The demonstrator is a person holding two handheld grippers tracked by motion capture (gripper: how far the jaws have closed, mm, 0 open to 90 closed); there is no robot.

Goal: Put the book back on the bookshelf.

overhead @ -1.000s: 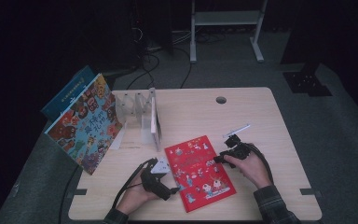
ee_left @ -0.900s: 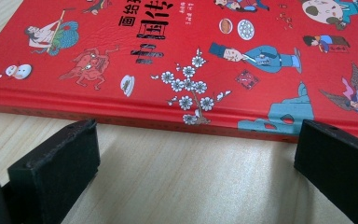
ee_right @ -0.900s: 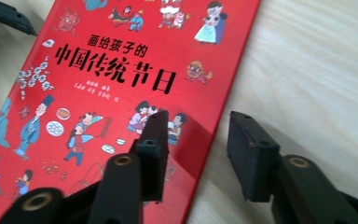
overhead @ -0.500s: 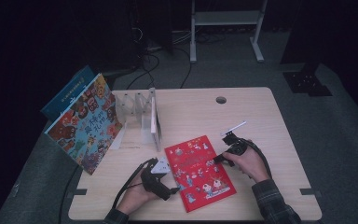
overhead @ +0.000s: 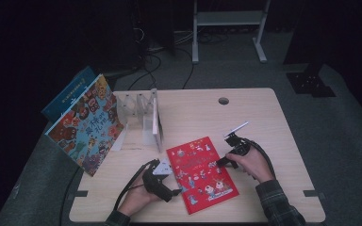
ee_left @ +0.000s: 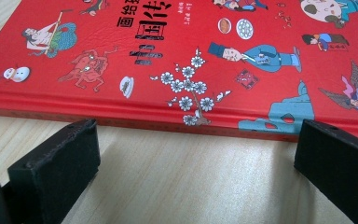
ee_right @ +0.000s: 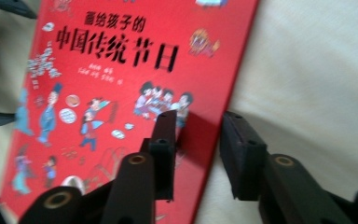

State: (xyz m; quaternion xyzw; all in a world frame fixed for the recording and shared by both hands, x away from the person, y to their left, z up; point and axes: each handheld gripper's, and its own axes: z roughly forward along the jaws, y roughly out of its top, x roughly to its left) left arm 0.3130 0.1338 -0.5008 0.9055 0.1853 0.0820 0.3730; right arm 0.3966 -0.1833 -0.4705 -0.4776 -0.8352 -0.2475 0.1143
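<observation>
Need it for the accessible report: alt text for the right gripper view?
A red picture book lies flat on a pale table, its edge between the two black tongs. One jaw is over the cover, the other over the table, a gap between them.

A pale wooden table [overhead: 273,127] on a grey floor.
On it a red picture book [overhead: 201,173] lay flat near the front edge, slightly askew. Toward the back left stood a clear, ribbed book rack [overhead: 143,117], with a colourful picture book [overhead: 86,125] leaning off that corner and a blue book [overhead: 68,92] behind it. A round cable hole [overhead: 223,100] sat near the far edge.
</observation>
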